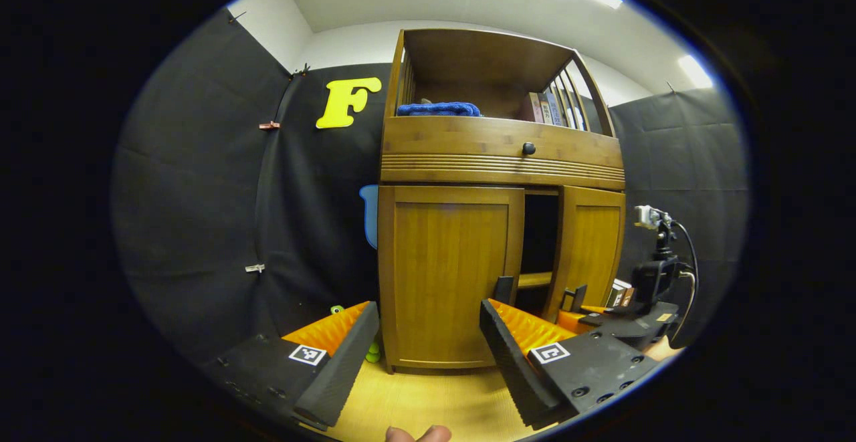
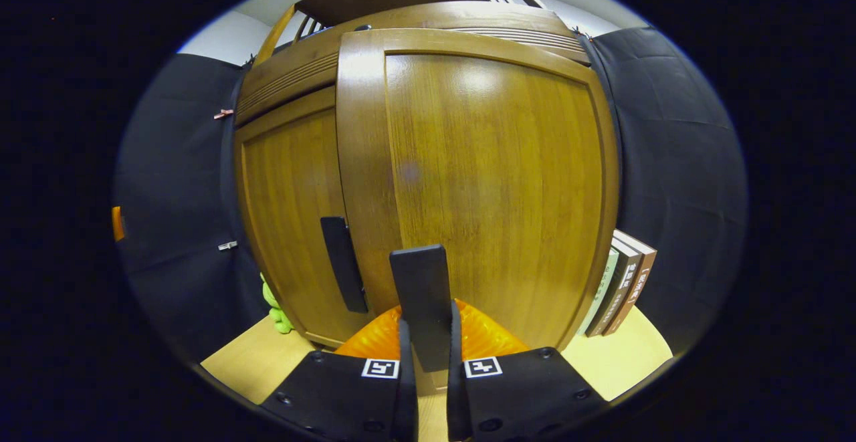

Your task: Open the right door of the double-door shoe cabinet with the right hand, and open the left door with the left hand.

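- Right tongs (image 2: 426, 362) pinch the handle (image 2: 420, 305) of the shoe cabinet's (image 1: 501, 161) right door (image 2: 495, 188), swung partly ajar.
- Left tongs (image 1: 428, 352), spread wide, hang before the cabinet's closed left door (image 1: 445, 275), just short of it.

Brown wooden shoe cabinet (image 1: 501, 154): right door (image 2: 488, 188) ajar, left door (image 1: 445, 275) shut.

Shoe cabinet (image 1: 501, 154): wood, warm brown, visible grain, satin sheen.
Right door (image 2: 495, 181): same wood, glossier, with light glare.
Door handle (image 2: 422, 305): dark, matt.
Knob (image 1: 528, 148): dark, smooth.
Folded blue cloth (image 1: 438, 109): knitted, rough.
Counter (image 1: 428, 402): pale wood, smooth.
Books (image 2: 618, 291): paper covers.
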The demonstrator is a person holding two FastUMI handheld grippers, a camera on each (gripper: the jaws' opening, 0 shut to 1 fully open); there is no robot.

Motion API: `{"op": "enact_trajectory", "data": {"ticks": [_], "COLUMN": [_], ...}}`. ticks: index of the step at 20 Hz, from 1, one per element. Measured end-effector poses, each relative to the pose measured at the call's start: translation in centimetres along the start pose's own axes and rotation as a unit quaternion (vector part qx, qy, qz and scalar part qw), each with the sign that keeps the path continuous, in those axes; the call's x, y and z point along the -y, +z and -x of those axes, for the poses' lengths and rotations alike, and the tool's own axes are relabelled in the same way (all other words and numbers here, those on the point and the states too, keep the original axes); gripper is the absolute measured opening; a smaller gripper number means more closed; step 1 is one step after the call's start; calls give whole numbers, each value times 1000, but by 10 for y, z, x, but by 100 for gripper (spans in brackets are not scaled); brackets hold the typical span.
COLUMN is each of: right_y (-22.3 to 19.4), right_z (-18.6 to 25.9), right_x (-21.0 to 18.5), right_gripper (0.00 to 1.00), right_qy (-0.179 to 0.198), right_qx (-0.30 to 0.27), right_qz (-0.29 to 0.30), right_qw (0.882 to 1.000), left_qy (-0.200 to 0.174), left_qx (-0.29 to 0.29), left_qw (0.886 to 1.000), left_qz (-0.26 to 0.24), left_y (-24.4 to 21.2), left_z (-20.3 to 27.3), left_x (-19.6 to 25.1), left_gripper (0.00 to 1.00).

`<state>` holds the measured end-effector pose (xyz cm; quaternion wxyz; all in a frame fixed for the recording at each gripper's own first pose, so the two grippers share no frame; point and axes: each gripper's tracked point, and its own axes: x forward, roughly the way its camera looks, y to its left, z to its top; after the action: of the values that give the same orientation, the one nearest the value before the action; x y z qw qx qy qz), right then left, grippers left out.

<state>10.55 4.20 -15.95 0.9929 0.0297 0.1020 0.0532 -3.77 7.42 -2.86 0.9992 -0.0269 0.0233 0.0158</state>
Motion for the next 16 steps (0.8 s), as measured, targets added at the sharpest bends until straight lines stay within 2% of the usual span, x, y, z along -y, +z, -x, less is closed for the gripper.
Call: {"op": "enact_trajectory", "data": {"ticks": [9, 16], "right_y": [-3, -4], "right_z": [62, 110], "right_x": [41, 96], "right_gripper": [20, 20], "right_qy": [-10, -34], "right_qx": [-1, -5], "right_qz": [-25, -5], "right_qw": [1000, 999], "left_qy": [6, 2], "left_qx": [-4, -4], "left_qw": [1000, 1000], "left_qz": [-3, -2], "left_y": [-1, 0], "left_z": [13, 4], "left_x": [35, 80], "left_gripper": [95, 96]}}
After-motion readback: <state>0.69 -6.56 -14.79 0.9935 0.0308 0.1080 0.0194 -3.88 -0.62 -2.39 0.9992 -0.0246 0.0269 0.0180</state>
